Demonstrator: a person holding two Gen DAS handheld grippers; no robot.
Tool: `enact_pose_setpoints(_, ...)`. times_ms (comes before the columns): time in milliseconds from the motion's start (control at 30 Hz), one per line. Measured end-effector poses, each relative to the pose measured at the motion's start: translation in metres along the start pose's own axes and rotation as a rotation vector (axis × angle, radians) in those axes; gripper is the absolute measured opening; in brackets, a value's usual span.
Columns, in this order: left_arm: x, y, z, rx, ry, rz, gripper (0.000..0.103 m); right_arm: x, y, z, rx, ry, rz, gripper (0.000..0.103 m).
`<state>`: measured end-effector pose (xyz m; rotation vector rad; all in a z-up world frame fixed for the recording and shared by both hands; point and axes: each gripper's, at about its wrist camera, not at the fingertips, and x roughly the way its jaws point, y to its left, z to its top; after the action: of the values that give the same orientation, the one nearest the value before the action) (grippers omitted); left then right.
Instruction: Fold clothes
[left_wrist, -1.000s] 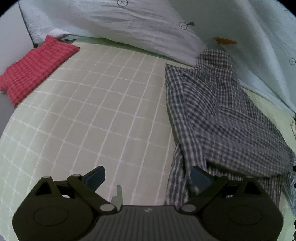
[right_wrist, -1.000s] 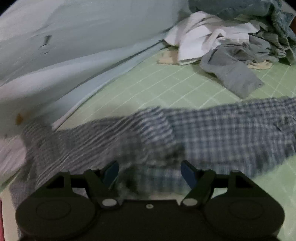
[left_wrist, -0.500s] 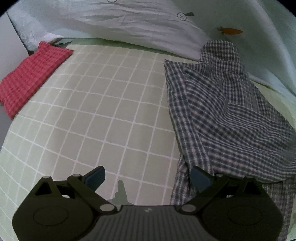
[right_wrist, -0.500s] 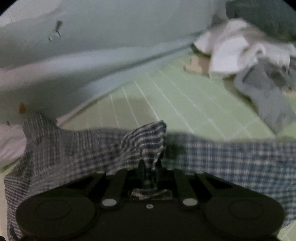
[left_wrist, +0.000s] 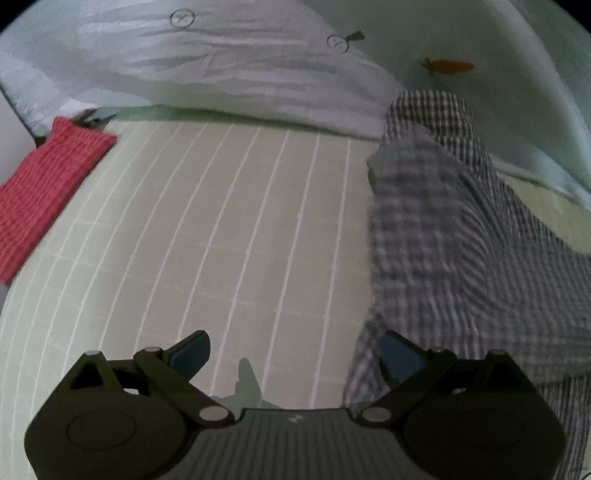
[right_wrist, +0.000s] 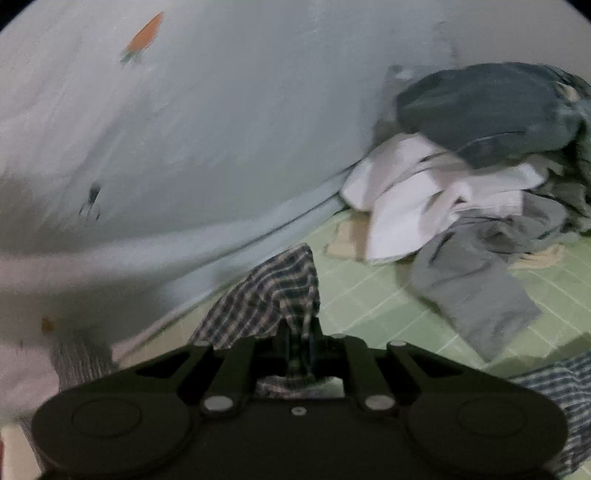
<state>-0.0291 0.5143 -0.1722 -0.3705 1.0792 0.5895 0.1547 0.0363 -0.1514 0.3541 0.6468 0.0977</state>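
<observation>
A blue-and-white checked shirt (left_wrist: 461, 229) lies spread over the right side of the pale green gridded bed sheet (left_wrist: 221, 240). My left gripper (left_wrist: 295, 354) hovers open just above the sheet. Its right finger (left_wrist: 400, 356) sits at the shirt's lower left edge, and nothing is between the fingers. In the right wrist view my right gripper (right_wrist: 298, 343) is shut on a bunched fold of the checked shirt (right_wrist: 280, 291), lifted off the bed. The fabric sticks up in front of the pinched fingers.
A folded red checked cloth (left_wrist: 48, 192) lies at the far left of the sheet. A pale blue duvet (left_wrist: 229, 70) with carrot prints runs along the back. A heap of unfolded clothes (right_wrist: 480, 192) in white, grey and dark blue lies at the right.
My right gripper closed on the checked shirt and lifted a fold of it upward. My left gripper slid across the sheet, staying open at the shirt's edge.
</observation>
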Motion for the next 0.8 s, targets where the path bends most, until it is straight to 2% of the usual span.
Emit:
enact_pose_setpoints(167, 0.008, -0.014, 0.015, 0.027, -0.028, -0.014, 0.098, 0.006, -0.019, 0.006, 0.052, -0.007, -0.086, 0.010)
enact_pose_setpoints(300, 0.013, -0.022, 0.017, 0.047, -0.032, -0.026, 0.098, 0.021, -0.028, -0.003, 0.066, 0.071, -0.151, 0.010)
enact_pose_setpoints(400, 0.016, -0.028, 0.018, 0.045, -0.028, -0.041, 0.098, 0.022, -0.020, -0.012, -0.023, 0.099, -0.206, 0.011)
enact_pose_setpoints(500, 0.021, -0.030, 0.026, 0.031, -0.043, -0.104, 0.098, 0.017, -0.014, -0.018, -0.068, 0.111, -0.224, 0.012)
enact_pose_setpoints(667, 0.040, -0.038, 0.061, -0.033, -0.076, -0.253, 0.098, 0.012, -0.025, -0.021, -0.002, 0.132, -0.219, 0.012)
enact_pose_setpoints(700, 0.046, -0.041, 0.067, -0.041, -0.073, -0.276, 0.096, 0.012, -0.028, -0.021, 0.015, 0.135, -0.216, 0.012)
enact_pose_setpoints(767, 0.060, -0.045, 0.077, -0.052, -0.061, -0.304, 0.086, 0.014, -0.033, -0.021, 0.048, 0.142, -0.211, 0.012)
enact_pose_setpoints(800, 0.066, -0.047, 0.081, -0.054, -0.053, -0.311, 0.070, 0.015, -0.035, -0.021, 0.060, 0.145, -0.212, 0.012)
